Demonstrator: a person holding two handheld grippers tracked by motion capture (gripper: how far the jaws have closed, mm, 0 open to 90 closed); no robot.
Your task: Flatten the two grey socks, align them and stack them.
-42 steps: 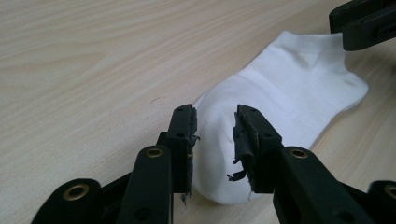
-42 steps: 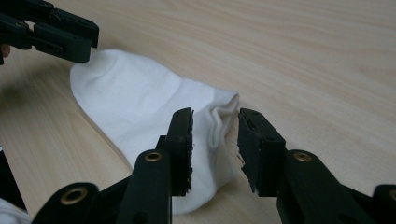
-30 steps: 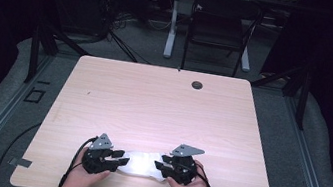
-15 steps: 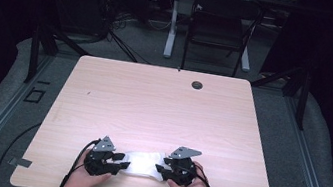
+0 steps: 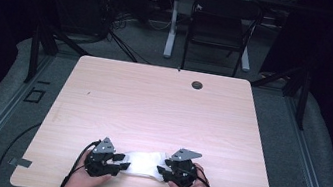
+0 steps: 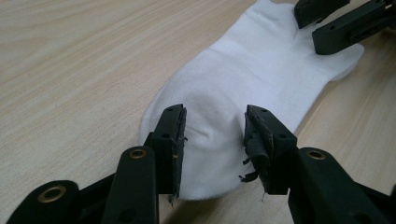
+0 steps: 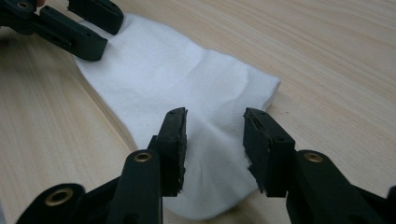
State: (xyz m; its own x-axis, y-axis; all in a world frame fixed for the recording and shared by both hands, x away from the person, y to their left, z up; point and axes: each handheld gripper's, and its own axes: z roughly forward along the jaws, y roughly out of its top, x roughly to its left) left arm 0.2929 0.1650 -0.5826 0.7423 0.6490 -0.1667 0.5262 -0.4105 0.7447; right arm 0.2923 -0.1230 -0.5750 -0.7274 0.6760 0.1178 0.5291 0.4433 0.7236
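Both tongs stand with their jaws apart over a white sock [image 5: 143, 163]: the left tongs [image 6: 212, 140] at one end, the right tongs [image 7: 212, 140], just closing slightly, at the other. The sock lies flat near the counter's [image 5: 152, 106] front edge.

Both hands come in from the near edge, the left gripper [image 5: 118, 165] and right gripper [image 5: 162, 170] facing each other, each with fingers [image 6: 170, 140] spread apart, the right's having just closed slightly.
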